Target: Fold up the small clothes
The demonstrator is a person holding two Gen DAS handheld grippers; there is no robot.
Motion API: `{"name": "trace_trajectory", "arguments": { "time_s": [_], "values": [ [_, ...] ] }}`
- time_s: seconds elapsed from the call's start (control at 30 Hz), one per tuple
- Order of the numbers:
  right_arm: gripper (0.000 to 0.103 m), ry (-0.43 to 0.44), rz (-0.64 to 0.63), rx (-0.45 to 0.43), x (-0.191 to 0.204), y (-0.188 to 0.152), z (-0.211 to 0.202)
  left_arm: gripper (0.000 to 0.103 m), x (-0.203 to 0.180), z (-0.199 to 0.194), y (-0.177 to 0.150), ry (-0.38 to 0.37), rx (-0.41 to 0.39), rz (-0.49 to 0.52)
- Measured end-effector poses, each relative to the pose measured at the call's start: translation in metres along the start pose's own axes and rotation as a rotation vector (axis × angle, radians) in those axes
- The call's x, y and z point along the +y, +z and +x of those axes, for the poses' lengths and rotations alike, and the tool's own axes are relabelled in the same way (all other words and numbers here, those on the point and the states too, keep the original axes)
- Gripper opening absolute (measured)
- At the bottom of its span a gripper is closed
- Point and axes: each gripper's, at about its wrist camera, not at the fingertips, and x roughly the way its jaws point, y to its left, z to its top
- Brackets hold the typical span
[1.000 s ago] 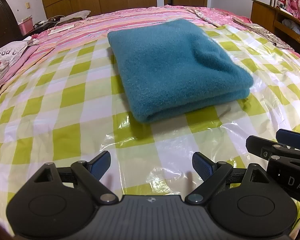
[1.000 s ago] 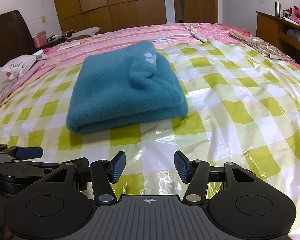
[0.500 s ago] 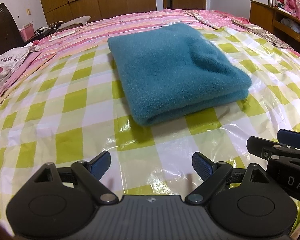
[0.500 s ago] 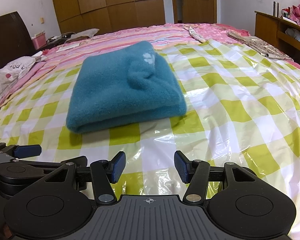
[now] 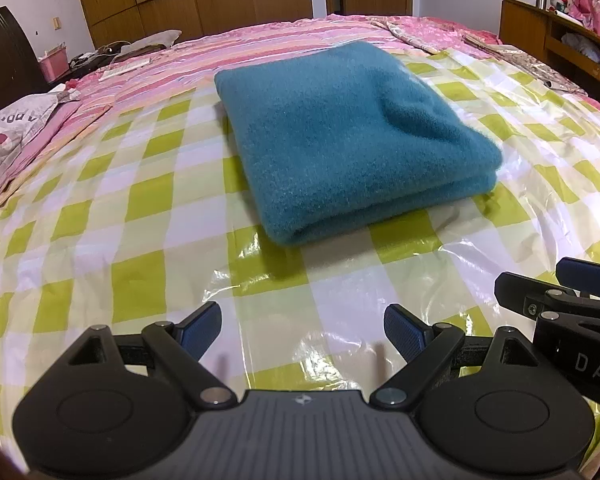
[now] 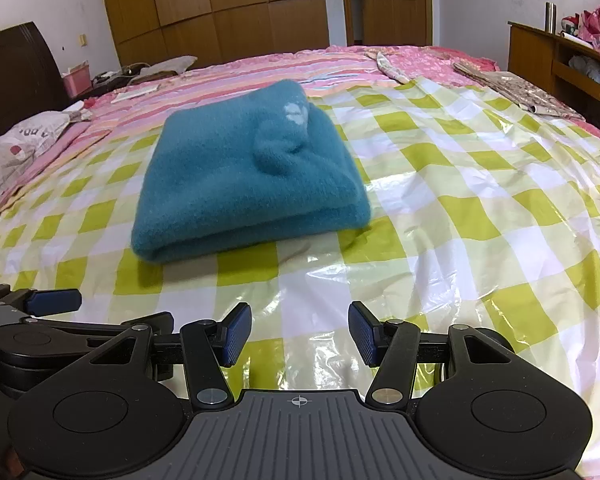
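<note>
A teal fleece garment [image 5: 340,136] [image 6: 244,184] lies folded into a thick rectangle on the green-and-white checked plastic sheet [image 5: 140,208] [image 6: 480,216] that covers the bed. A small white patch shows on its top in the right wrist view. My left gripper [image 5: 302,330] hovers over the sheet short of the garment's near edge, its blue pads wide apart with nothing between them. My right gripper [image 6: 300,332] hangs beside it, also short of the garment, jaws about half apart and empty. The right gripper's finger [image 5: 580,276] shows at the right edge of the left wrist view.
Pink striped bedding [image 5: 148,76] runs along the far and left sides, with a pale printed bag [image 5: 12,128] at the left. A wooden shelf unit [image 6: 560,56] stands at the right, wardrobes and a door behind. A patterned cloth [image 6: 512,92] lies at the far right.
Both views have tilted up slightly, so the folded garment sits a little lower in the frames. The garment and both grippers' jaws are unchanged.
</note>
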Motion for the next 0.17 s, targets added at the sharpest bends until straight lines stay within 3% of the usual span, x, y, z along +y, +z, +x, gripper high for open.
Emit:
{"name": "trace_trajectory", "arguments": {
  "time_s": [0.17],
  "values": [
    [0.054,0.0,0.003,0.001,0.0004,-0.0004,-0.0001,0.093,-0.0002,0.001,-0.0003,-0.001,0.007,-0.004]
  ]
}}
